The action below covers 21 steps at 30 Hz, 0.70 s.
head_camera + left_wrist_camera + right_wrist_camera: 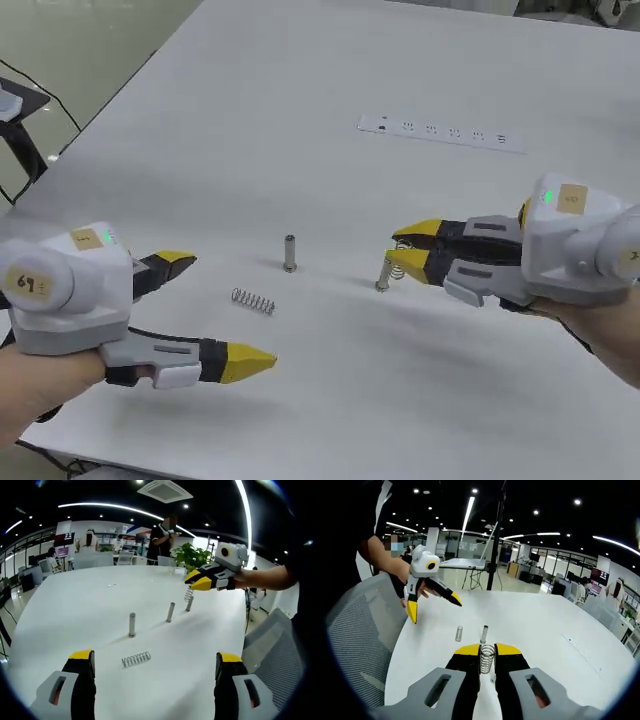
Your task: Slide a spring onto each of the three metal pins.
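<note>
the right claw was nearly closed, and its two yellow tips pinched a spring between them. the spring stood almost straight up in the grip. in the head view the right claw reached in from the right side, and the held spring hung just beside a small metal pin. this pin leaned a little. whether the spring touched it or sat on it could not be told. in the left gripper view a short grey bit showed under the held spring, too small to tell what it was.

the left claw was wide open and held nothing. it hung low over the white table, near the front edge. a second spring lay flat on the table, out in front of the open tips. in the left gripper view this loose spring lay between the two yellow tips of the left claw, a bit ahead of them.

another metal pin stood straight up on the table, just past the loose spring and apart from it. it was bare.

a white power strip lay far back on the table, well away from the pins.
</note>
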Available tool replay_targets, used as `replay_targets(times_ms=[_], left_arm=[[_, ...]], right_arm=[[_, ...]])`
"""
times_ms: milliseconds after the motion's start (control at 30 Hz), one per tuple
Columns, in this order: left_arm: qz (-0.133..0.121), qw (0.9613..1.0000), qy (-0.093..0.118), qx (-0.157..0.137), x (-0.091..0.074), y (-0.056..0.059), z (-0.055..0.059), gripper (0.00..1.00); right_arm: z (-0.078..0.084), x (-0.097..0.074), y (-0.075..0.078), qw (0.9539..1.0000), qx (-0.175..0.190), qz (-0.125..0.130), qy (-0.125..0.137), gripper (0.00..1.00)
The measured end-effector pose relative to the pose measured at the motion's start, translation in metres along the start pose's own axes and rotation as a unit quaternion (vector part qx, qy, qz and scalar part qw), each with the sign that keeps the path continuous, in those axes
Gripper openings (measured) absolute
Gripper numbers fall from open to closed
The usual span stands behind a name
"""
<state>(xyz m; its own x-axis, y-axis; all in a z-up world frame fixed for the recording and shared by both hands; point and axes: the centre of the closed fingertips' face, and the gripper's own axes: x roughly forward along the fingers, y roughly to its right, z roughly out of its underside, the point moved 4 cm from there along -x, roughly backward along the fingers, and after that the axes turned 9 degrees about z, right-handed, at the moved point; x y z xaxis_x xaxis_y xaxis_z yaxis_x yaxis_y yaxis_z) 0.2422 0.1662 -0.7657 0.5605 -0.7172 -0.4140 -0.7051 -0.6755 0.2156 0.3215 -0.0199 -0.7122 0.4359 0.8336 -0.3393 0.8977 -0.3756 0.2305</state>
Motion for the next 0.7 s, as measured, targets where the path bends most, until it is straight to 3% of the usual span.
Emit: replay_targets(times_ms=[333,700], left_arm=[[0.000,1.0000,0.002,-0.003,0.000,0.000,0.001,0.98],[-0.002,1.0000,0.002,-0.006,-0.002,-0.001,0.002,0.98]], right_arm=[[-0.007,0.009,0.020,0.9994,0.023,0.025,0.008,0.07],[0.005,0.016,0.024,0.9984,0.046,0.033,-0.006,0.07]])
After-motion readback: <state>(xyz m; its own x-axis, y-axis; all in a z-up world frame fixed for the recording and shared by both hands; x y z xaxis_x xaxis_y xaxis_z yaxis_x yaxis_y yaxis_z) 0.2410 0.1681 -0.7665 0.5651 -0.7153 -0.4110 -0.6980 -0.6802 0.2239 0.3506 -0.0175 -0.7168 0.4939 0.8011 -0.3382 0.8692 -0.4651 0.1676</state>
